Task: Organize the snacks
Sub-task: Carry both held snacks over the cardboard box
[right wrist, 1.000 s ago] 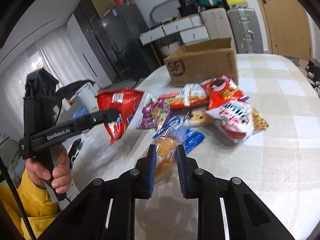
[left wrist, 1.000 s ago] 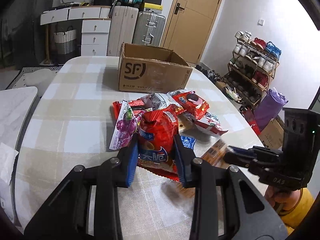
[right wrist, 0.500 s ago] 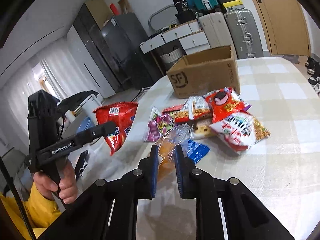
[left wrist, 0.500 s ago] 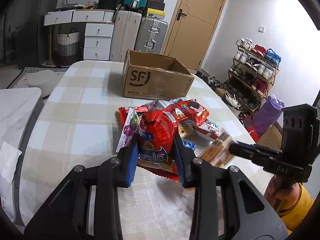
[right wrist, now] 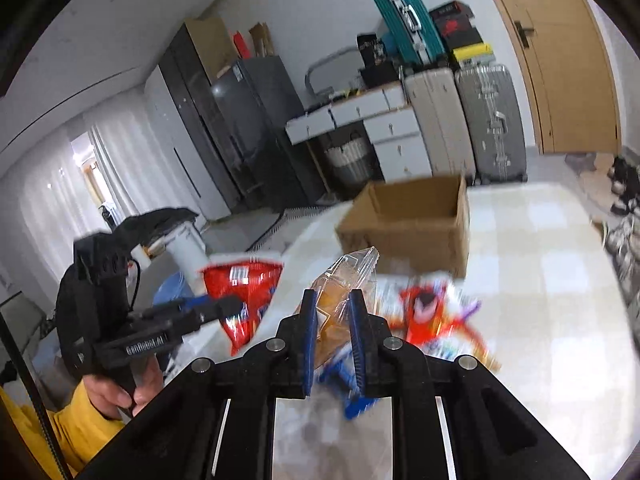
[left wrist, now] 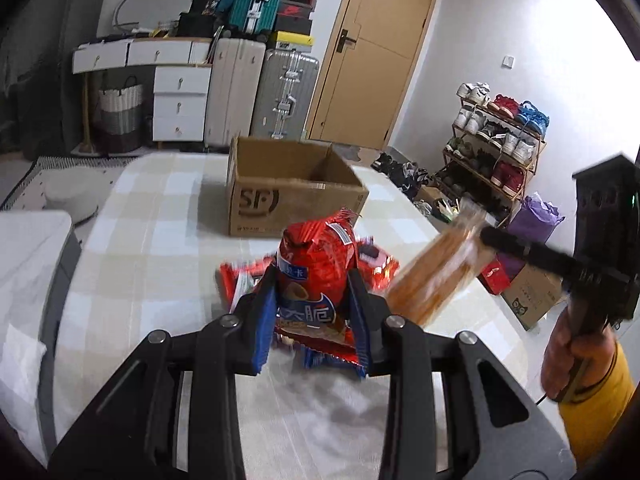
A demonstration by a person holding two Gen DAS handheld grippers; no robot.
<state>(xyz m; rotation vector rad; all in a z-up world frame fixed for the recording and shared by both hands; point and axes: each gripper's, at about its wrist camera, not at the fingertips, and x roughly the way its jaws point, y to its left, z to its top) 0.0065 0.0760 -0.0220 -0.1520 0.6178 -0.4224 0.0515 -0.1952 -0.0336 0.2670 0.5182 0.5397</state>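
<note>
My left gripper (left wrist: pixel 314 312) is shut on a red chip bag (left wrist: pixel 316 276) and holds it above the table; it also shows in the right wrist view (right wrist: pixel 244 300). My right gripper (right wrist: pixel 335 332) is shut on a clear bag of orange snacks (right wrist: pixel 340 292), lifted off the table; that bag shows blurred in the left wrist view (left wrist: pixel 436 276). The open cardboard box (left wrist: pixel 292 192) stands beyond both bags, also in the right wrist view (right wrist: pixel 412 224). The remaining snack packets (right wrist: pixel 432 312) lie in a pile in front of the box.
The checked tablecloth (left wrist: pixel 152 240) covers the table. Suitcases (left wrist: pixel 284 92) and white drawers (left wrist: pixel 180 104) stand behind the table, a shoe rack (left wrist: pixel 500 140) to the right. A white side surface (left wrist: pixel 28 264) lies at the left edge.
Both grippers have risen with their bags. The red chip bag and the orange snack bag have come up off the pile and moved toward the box.
</note>
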